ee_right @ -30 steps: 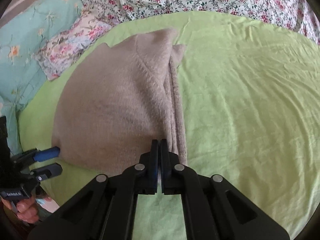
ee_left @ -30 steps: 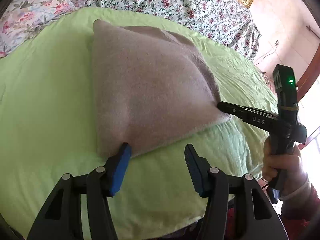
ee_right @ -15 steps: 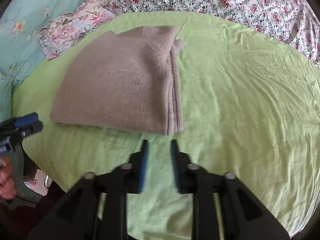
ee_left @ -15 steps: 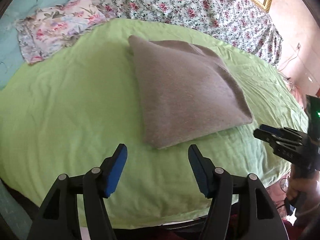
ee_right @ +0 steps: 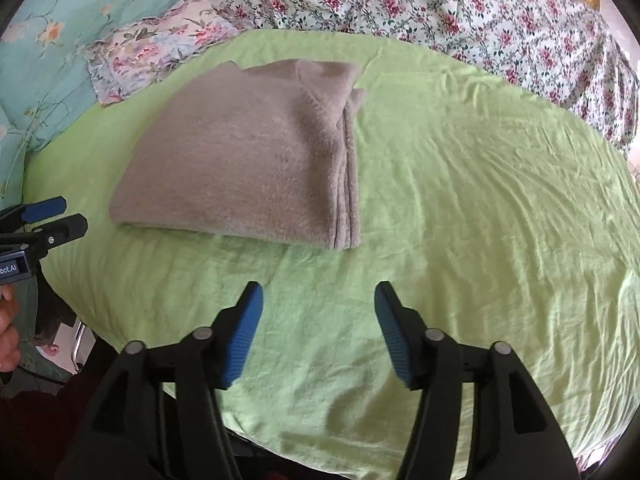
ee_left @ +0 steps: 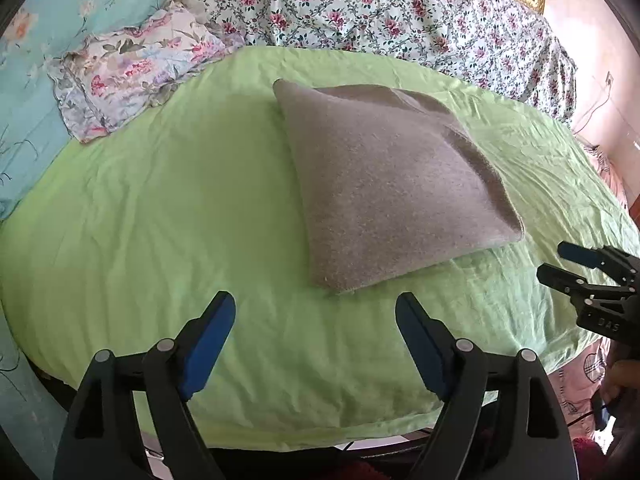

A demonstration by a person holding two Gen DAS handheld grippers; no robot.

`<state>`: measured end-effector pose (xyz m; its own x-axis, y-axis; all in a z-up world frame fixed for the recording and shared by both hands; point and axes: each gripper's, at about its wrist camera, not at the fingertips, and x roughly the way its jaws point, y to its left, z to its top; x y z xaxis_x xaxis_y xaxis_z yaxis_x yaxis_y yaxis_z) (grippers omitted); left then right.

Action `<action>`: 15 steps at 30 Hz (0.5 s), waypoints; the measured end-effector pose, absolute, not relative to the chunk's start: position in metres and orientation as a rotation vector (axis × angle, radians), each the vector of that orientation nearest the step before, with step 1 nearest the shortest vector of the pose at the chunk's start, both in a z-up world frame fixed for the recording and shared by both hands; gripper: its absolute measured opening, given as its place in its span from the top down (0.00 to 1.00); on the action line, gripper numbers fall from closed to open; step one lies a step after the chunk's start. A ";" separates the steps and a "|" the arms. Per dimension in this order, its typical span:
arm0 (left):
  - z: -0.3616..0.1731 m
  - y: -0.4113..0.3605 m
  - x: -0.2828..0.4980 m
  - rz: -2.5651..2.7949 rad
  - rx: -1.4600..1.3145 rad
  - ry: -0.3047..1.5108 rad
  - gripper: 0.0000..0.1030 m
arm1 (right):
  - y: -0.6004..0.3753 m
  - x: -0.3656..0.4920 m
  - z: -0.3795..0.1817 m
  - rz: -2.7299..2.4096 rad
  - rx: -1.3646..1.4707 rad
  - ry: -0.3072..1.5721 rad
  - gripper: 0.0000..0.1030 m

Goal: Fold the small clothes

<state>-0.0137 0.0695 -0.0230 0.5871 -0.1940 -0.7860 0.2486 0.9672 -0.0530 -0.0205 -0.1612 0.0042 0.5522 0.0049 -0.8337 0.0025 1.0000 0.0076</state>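
A grey-brown knitted garment (ee_left: 392,184) lies folded into a flat rectangle on the green sheet (ee_left: 160,220); it also shows in the right wrist view (ee_right: 248,160), with its stacked edges on the right side. My left gripper (ee_left: 316,308) is open and empty, pulled back from the garment's near corner. My right gripper (ee_right: 318,300) is open and empty, back from the garment's near edge. Each gripper shows in the other's view, the right one (ee_left: 560,260) at the far right and the left one (ee_right: 68,216) at the far left.
A floral quilt (ee_left: 380,8) covers the far side of the bed. A floral pillow (ee_left: 128,76) and a turquoise cover (ee_left: 36,60) lie at the back left. The bed's front edge (ee_left: 320,440) runs just below the grippers. A pink wall (ee_left: 600,60) stands at the right.
My right gripper let go of the garment's corner and opened wide. Both grippers drew back toward the bed's front edge. The garment stays folded on the sheet.
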 end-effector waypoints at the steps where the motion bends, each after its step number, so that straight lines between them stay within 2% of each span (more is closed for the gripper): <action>1: -0.023 0.070 -0.013 -0.256 0.067 0.909 0.18 | -0.160 -0.021 0.006 0.000 -0.001 0.983 0.36; 5: -0.023 0.072 -0.012 -0.240 0.083 0.912 0.16 | -0.157 -0.020 0.013 -0.009 -0.032 0.971 0.26; 15: -0.025 0.077 -0.002 -0.196 0.092 0.925 0.14 | -0.159 -0.012 0.018 -0.012 -0.048 0.970 0.20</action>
